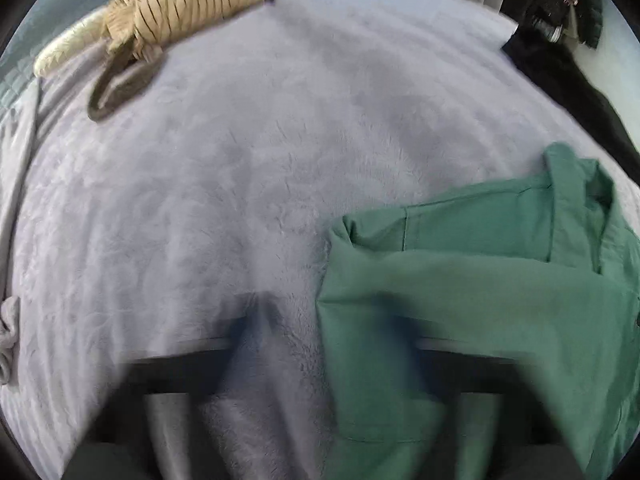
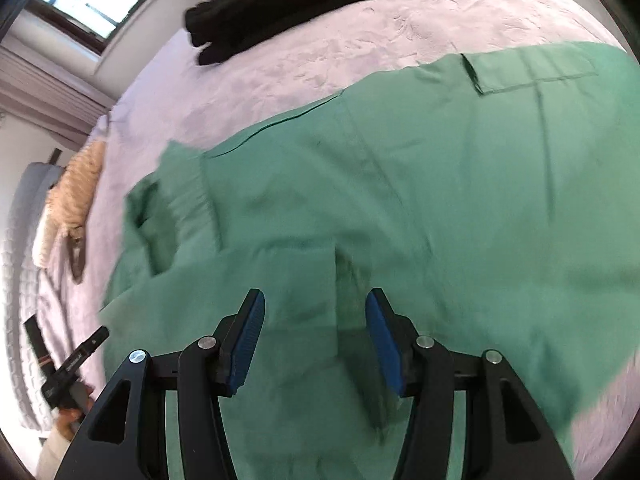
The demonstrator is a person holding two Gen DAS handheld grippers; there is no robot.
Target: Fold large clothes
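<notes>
shirt [image 2: 400,200] lies part-folded on the bed [image 1: 200,200]. your right gripper [image 2: 316,340] hovers spread, empty; left gripper [image 1: 320,344] is blurred, state unclear. next, pinch a near edge.

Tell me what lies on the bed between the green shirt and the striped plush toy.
Nothing: between green shirt and striped plush toy, only bare grey blanket, seen in the left wrist view.
</notes>
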